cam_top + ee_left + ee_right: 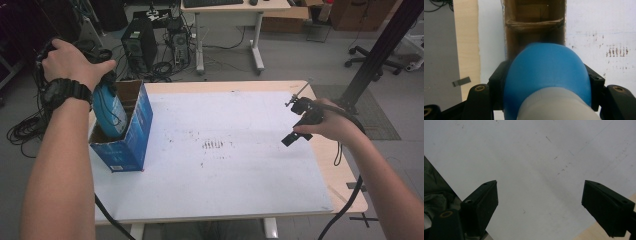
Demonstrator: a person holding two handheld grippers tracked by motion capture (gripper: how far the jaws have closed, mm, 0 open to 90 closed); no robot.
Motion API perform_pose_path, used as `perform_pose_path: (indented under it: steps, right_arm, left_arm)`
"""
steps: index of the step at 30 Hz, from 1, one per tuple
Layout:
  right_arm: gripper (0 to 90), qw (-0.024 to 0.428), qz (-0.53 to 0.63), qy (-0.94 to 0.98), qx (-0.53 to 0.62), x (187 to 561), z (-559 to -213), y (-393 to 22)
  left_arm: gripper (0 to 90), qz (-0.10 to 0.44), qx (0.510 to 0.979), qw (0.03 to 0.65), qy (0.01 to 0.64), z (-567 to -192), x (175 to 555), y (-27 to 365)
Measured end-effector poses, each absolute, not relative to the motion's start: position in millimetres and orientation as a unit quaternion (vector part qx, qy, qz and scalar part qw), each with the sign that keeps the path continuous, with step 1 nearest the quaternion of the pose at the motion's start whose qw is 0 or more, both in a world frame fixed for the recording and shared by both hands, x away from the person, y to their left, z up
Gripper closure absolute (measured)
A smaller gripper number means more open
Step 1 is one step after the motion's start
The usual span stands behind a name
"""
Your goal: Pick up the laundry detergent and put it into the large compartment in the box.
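A blue bottle (546, 72) is clamped by the left gripper (546, 82) and held upright, its long axis vertical, partly sunk into the open blue carton (134, 131), directly below it, while the right gripper (540, 202) is held spread and empty well apart from the carton.

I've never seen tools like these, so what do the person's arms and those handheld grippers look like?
Both forearms are bare; the left wrist wears a chunky black watch. Each gripper is black: the right gripper has two blocky wedge-shaped jaws with brass-ringed screw holes, and a black cable trails from it.
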State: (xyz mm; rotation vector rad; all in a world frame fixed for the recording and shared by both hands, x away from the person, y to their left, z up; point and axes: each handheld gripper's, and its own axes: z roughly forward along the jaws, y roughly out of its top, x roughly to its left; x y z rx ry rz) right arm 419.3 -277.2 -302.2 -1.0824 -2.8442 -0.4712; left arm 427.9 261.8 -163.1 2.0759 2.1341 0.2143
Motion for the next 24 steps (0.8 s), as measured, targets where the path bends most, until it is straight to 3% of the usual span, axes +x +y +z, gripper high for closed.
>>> perform_pose_path:
  steps: [24]
  right_arm:
    - [14.0, 0.033, -0.15, -0.922, -0.355, 420.5, -305.9, -277.8]
  left_arm:
    - [38.1, 0.056, 0.699, 0.059, 0.71, -192.6, 435.0, 259.9]
